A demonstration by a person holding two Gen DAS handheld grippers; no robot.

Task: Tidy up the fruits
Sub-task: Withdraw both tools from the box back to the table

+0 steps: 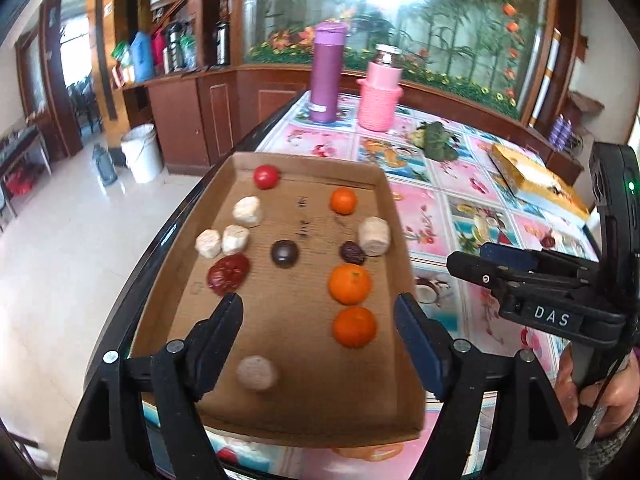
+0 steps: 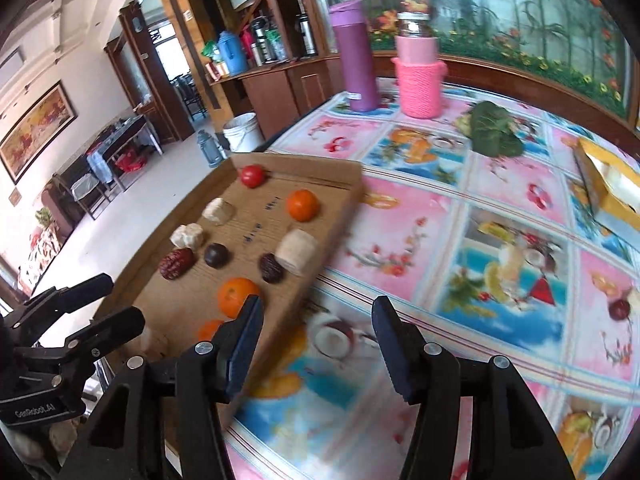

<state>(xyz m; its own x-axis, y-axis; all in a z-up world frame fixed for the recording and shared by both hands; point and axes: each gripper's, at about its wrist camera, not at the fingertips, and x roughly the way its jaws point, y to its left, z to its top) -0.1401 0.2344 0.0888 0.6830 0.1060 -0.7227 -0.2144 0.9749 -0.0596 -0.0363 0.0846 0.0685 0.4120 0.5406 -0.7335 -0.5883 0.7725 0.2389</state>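
Fruits on cardboard tray [image 1: 384, 184] at worktop edge | left gripper [image 1: 320, 308] over tray, right gripper [image 2: 316, 320] beside it, fingers wide, empty | oranges [image 1: 349, 283]: light, round, roll-prone; pinch mid-girth gently

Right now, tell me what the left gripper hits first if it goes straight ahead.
Probably the bare floor of the brown cardboard tray, between the flat red fruit and the oranges; depth is uncertain.

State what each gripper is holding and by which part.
Nothing is held. The left gripper has open jaws above the cardboard tray; the right gripper has open jaws above the tablecloth.
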